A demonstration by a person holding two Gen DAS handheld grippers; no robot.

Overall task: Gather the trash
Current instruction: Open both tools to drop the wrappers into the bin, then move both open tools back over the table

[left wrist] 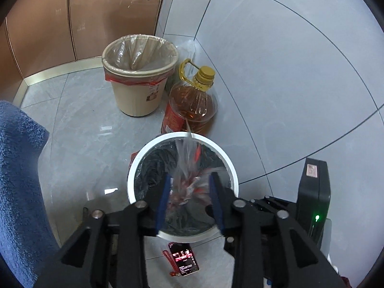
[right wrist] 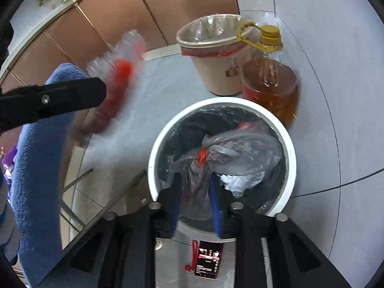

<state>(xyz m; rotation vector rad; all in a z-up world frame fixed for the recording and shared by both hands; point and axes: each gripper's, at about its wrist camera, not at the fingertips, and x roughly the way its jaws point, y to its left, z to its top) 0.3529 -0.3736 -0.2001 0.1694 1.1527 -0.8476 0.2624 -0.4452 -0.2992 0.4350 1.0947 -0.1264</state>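
- Tied clear bag (right wrist: 240,148), knotted with a red tie, lying inside the white bin (right wrist: 291,158) on its black liner (right wrist: 192,124); neck of the bag running up between the blue pads of the right gripper (right wrist: 195,204).
- Right gripper: released, jaws part-way apart, a thin gap showing between each pad and the bag's neck; pointed steeply down over the near rim of the bin.
- Crumpled white paper (right wrist: 237,182) in the bin too, just beside the tied bag, on the right of the gripper.
- Clear bag of red scraps (left wrist: 187,184), smeared by motion blur, between the pads of the left gripper (left wrist: 189,199) and directly above the mouth of the white bin; thin upper end reaching toward the bin's far rim.
- Left gripper: jaws part-way apart around that bag; cannot tell through the blur whether the pads press on it or have let go.
- Same bag in the right wrist view: a red and clear smear at the tip of the left gripper's black finger, off to the left of the bin.
- Oil bottle (left wrist: 192,105) with yellow cap and handle, wrapped in clear plastic, standing just behind the white bin.
- Beige bin (left wrist: 134,96) with a clear liner folded over its rim, left of the bottle and touching or nearly touching it.
- Phone (left wrist: 183,259), screen lit, with a red strap, flat on the grey floor tiles (left wrist: 79,144) just in front of the white bin.
- Blue fleecy cloth (left wrist: 19,180) along the left edge.
- Brown cabinet doors (left wrist: 48,24) with gold trim behind the beige bin.
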